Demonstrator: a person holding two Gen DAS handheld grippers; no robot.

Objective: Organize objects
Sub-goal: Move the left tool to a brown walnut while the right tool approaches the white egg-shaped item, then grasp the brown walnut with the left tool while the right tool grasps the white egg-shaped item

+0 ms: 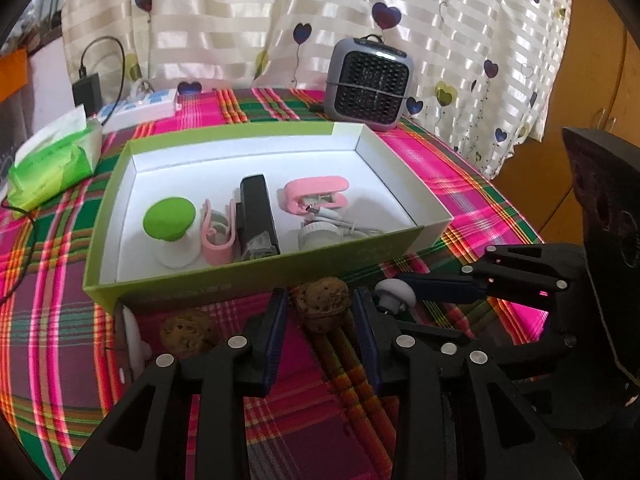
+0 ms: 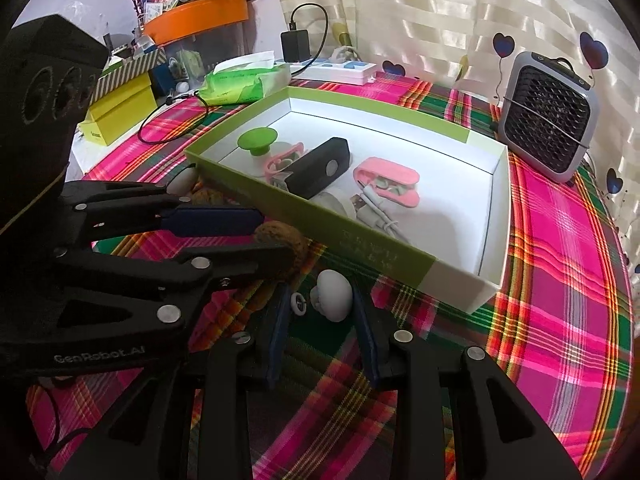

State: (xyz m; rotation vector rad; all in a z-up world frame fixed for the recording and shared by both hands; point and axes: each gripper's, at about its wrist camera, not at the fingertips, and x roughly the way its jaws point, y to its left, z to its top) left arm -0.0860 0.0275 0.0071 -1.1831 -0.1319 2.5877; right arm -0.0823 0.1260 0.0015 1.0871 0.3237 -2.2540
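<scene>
Black tongs are seen at the near edge of both views. The left tongs (image 1: 320,312) are spread, and a brown walnut (image 1: 323,303) rests on the tabletop (image 1: 60,320) between the blue pads (image 1: 276,340), with a gap visible on each side; nothing is gripped. A second walnut (image 1: 186,332) lies just to the left, beside a white object (image 1: 134,344) that is cut off by the tongs. The right tongs (image 2: 320,312) are set narrower around a small white mushroom-shaped knob (image 2: 334,300); whether the pads press on it cannot be told from either view. A small white ring (image 2: 298,303) lies just beside the knob.

Behind these items, a shallow green box (image 1: 256,276) with a white interior is placed on the plaid tabletop. Inside it are a green-capped white knob (image 1: 172,232), two pink clips (image 1: 218,232), a black rectangular block (image 1: 256,220) and a white cable (image 1: 340,224).

Farther back, a green tissue pack (image 1: 56,160) is at the left, a white power strip (image 1: 140,108) with a black charger (image 1: 87,90) is behind it, and a grey fan (image 1: 368,84) stands before a heart-patterned curtain (image 1: 240,20).
</scene>
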